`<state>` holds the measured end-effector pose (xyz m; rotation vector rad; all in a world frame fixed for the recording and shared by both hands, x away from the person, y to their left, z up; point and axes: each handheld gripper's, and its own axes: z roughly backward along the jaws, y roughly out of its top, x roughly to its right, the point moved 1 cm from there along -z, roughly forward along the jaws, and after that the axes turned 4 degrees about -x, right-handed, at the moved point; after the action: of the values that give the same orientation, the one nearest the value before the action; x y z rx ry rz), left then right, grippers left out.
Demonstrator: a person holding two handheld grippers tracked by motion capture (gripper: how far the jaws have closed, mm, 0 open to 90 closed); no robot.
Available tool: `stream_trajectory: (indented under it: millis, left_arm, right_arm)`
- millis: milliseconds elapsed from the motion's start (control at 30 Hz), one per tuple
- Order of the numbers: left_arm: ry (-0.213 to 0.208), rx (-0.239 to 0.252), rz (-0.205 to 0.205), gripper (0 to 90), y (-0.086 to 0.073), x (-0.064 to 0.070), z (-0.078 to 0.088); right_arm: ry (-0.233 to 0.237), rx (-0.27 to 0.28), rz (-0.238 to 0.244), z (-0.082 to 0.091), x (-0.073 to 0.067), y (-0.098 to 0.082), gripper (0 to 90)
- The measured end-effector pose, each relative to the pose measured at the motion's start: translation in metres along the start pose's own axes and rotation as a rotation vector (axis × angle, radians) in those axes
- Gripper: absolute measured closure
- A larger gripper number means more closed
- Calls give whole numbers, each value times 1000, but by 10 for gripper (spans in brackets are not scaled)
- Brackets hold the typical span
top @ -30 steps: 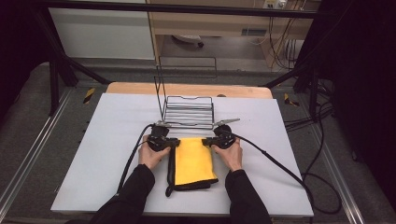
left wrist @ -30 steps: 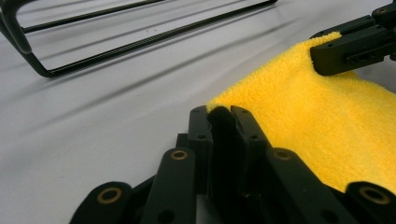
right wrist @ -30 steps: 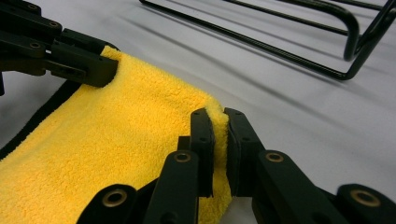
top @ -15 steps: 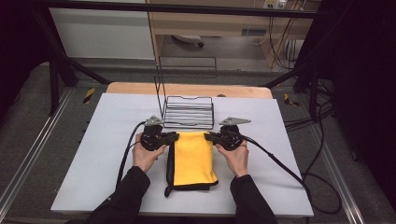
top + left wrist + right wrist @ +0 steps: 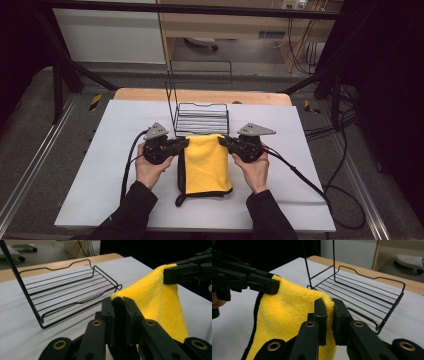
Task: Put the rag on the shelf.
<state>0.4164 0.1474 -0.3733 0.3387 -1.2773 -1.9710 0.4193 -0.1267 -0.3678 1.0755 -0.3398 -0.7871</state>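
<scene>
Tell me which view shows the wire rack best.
The high view: the whole wire rack shows, tall back frame included, just beyond the yellow cloth. The left gripper view shows its tray and one upright; the right gripper view its tray and two uprights.

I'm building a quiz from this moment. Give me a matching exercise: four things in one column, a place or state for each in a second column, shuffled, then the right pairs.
Column one:
1. yellow towel
2. black wire rack
3. left gripper
4. right gripper

Column two:
A. stands on the white table, beyond the cloth
B. shut on the cloth's corner on the person's left
C. lifted at its far edge, its near end on the table
D. shut on the cloth's corner on the person's right

Pairs: 1-C, 2-A, 3-B, 4-D
</scene>
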Motion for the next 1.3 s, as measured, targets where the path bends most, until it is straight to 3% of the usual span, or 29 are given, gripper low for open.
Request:
stream_trajectory:
  millis: [467, 633, 1300]
  left_arm:
    - [14, 160, -80, 802, 26, 23, 31]
    - [14, 196, -83, 802, 33, 25, 37]
    - [30, 366, -114, 801, 59, 35, 61]
  right_arm:
    - [-10, 158, 47, 35, -14, 27, 838]
    - [-21, 184, 87, 43, -20, 38, 840]
    - [-58, 332, 144, 66, -36, 64, 839]
